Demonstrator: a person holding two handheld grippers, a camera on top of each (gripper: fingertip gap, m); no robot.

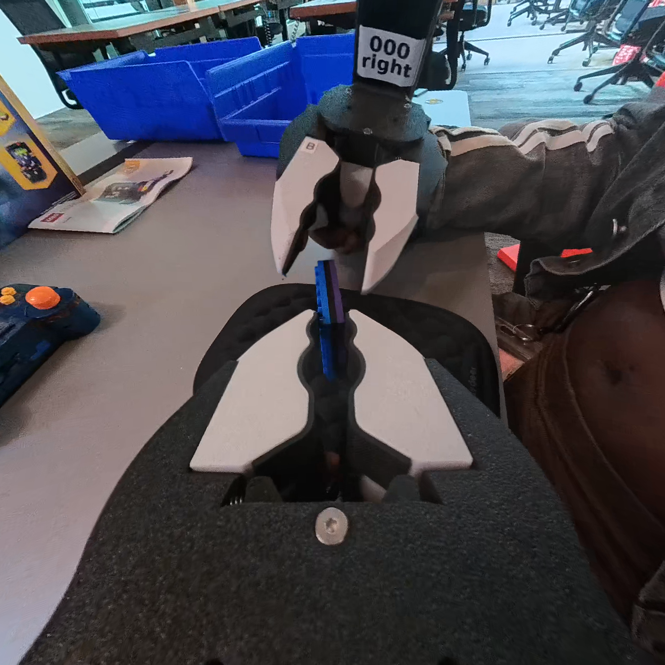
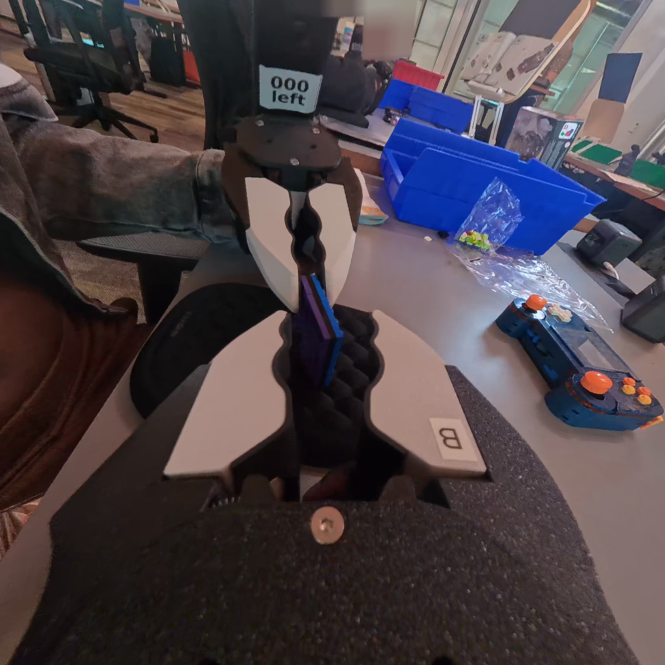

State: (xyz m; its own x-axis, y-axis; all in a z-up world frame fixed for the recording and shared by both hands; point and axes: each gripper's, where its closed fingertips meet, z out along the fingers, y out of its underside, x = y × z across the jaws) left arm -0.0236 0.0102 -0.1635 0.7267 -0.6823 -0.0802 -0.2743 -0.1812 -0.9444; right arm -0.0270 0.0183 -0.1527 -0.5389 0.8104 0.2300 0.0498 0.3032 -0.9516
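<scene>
A flat stack of blue and purple brick plates (image 1: 329, 298) stands on edge between the two grippers, above a black padded mat (image 1: 252, 324). My left gripper (image 1: 331, 315) is shut on its lower end. My right gripper (image 1: 325, 282) faces it from the far side, open, with its white fingertips on either side of the stack's free end. In the right wrist view the stack (image 2: 320, 345) reaches into the wide gap of my right gripper (image 2: 329, 316). The left gripper (image 2: 316, 298) clamps its far end there. I cannot tell whether a right finger touches the stack.
A dark blue brick-built game controller with orange buttons (image 2: 583, 374) lies on the grey table (image 2: 449, 324). Blue bins (image 1: 172, 97) stand at the back, with a booklet (image 1: 118, 194) and a box (image 1: 21, 169). A clear bag of small pieces (image 2: 485, 230) lies near a bin. A person's sleeve (image 1: 521, 180) is close. Less than 4 cm separates the two grippers' tips.
</scene>
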